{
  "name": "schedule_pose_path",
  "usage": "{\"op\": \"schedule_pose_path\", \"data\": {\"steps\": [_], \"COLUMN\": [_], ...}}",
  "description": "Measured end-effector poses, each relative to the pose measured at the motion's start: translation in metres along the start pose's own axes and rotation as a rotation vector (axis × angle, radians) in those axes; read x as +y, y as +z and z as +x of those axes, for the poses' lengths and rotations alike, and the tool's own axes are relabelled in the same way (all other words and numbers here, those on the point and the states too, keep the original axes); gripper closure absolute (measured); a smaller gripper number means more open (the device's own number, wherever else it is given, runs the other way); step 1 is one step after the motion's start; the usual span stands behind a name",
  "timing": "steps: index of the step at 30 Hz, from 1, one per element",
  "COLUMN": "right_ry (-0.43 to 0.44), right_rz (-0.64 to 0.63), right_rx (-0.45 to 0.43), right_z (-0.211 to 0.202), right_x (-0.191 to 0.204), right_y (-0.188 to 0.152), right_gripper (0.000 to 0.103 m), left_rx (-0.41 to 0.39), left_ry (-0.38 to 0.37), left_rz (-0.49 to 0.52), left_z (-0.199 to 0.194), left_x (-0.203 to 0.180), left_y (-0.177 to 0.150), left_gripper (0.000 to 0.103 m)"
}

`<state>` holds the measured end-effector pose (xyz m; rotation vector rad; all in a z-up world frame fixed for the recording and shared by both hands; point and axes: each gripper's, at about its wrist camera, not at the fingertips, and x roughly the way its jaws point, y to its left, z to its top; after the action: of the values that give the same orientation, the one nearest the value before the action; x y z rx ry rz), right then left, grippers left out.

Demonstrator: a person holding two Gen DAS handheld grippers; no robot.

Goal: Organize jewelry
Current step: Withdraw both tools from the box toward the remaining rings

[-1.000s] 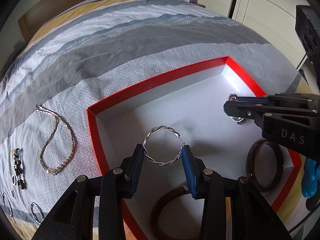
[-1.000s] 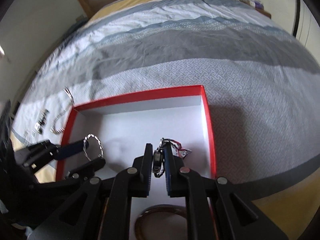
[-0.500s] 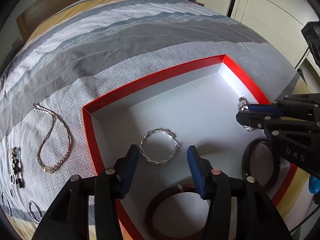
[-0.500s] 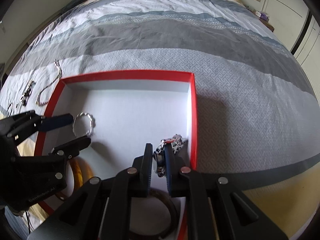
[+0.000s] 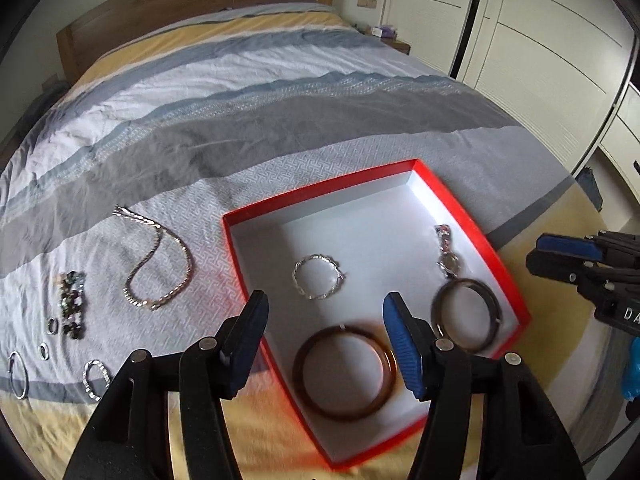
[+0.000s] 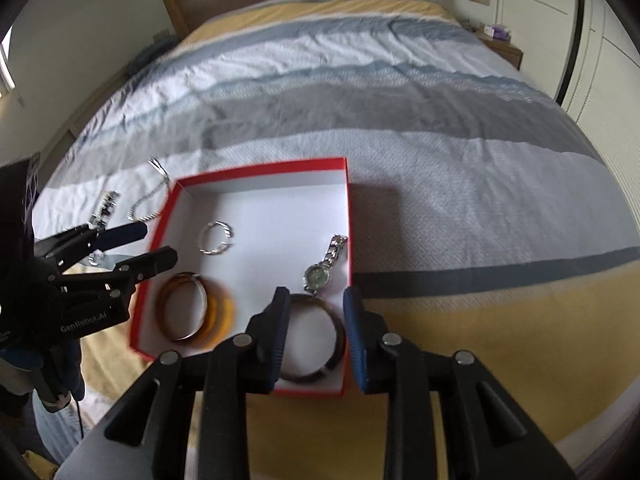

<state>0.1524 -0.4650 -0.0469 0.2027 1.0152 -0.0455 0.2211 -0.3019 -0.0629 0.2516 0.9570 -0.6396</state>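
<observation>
Silver now lies loose in the red box (image 5: 472, 216): my left tongs (image 5: 326, 334) and right tongs (image 6: 316, 320), both just spread and empty, dropped the twisted bangle (image 5: 318, 282) mid-floor and the watch (image 6: 322, 270) by its right wall, leaving the necklace (image 5: 160, 268) on the bedspread (image 5: 240, 120) for a next pick.

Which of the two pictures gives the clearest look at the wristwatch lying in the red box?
The right wrist view. There the wristwatch lies unobstructed near the red box's right wall, with its greenish dial and link band plain. The left wrist view shows it smaller and from the side, its face hard to read.
</observation>
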Motion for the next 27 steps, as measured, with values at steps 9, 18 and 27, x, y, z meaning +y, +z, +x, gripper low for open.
{"op": "schedule_pose_path", "data": {"steps": [9,18,27], "right_ry": [0.055,0.138,0.191], "right_rz": [-0.012,-0.036,-0.073], "right_rx": [-0.105,-0.170,-0.208], "right_z": [-0.064,-0.102,-0.128], "right_x": [0.044,0.096,0.142], "right_y": [-0.015,-0.043,-0.060], "right_gripper": [0.076,0.075,0.068], "left_rx": [-0.041,-0.104,-0.259], "left_ry": [0.108,0.233,0.355], "left_rz": [-0.047,-0.160,-0.294], "left_z": [-0.077,-0.164,-0.256], "left_x": [0.029,0.093,0.156], "left_y": [-0.040,-0.108,-0.177], "left_gripper": [0.040,0.030,0.029]}}
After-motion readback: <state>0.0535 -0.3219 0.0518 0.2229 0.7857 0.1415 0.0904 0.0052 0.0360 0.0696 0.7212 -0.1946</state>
